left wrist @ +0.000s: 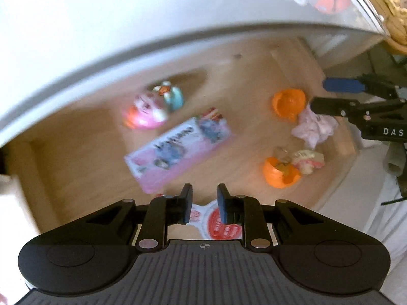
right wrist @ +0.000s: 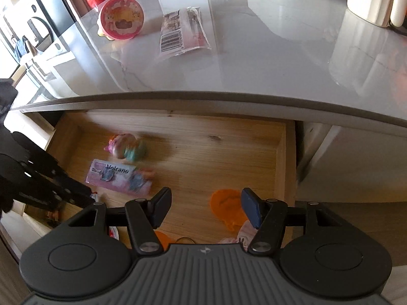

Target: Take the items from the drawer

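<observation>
The flat pink rectangular packet (left wrist: 178, 152) was seen lying diagonally on the smooth wooden drawer (left wrist: 76, 152) floor. The left gripper (left wrist: 204, 204) was narrowly parted over a red-and-white sachet (left wrist: 218, 225); the right gripper (right wrist: 204, 209) was spread, empty.

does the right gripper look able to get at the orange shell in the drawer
Probably yes. The right gripper hangs open over the open drawer, the orange shell lies just below it, and nothing covers the shell.

Open drawer (right wrist: 279, 137), bare wood through its middle and right rear. The pink box (right wrist: 119, 178) and round toys (right wrist: 128, 146) crowd the left; orange shells (right wrist: 225, 203) block the near right; the surface (right wrist: 254, 63) edge overhangs the back.
</observation>
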The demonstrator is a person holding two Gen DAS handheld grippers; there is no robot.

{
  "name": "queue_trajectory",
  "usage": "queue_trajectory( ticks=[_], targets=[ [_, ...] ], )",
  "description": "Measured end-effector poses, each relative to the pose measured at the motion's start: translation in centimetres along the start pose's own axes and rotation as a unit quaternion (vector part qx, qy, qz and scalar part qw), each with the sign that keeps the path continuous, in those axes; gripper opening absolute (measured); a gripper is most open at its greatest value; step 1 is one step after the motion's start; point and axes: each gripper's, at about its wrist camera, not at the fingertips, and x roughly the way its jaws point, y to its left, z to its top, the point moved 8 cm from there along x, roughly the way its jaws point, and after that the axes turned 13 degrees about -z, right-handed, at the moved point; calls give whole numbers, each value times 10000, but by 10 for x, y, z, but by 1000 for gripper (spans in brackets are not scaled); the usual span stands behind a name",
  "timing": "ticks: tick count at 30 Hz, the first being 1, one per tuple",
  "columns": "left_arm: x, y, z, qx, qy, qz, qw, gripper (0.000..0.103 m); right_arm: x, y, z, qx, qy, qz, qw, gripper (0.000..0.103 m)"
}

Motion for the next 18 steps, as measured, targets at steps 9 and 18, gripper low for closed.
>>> queue_trajectory(
  ticks=[9, 18],
  targets=[
    [-20, 22, 33, -956, -1744, 552, 9785, 23, 2, 7, -2, -194, -31, -41, 9998, 61],
    [7, 11, 55, -160, -1730, 1517, 9730, 27, 4, 5, -3, -192, 33, -105, 9998, 61]
  ],
)
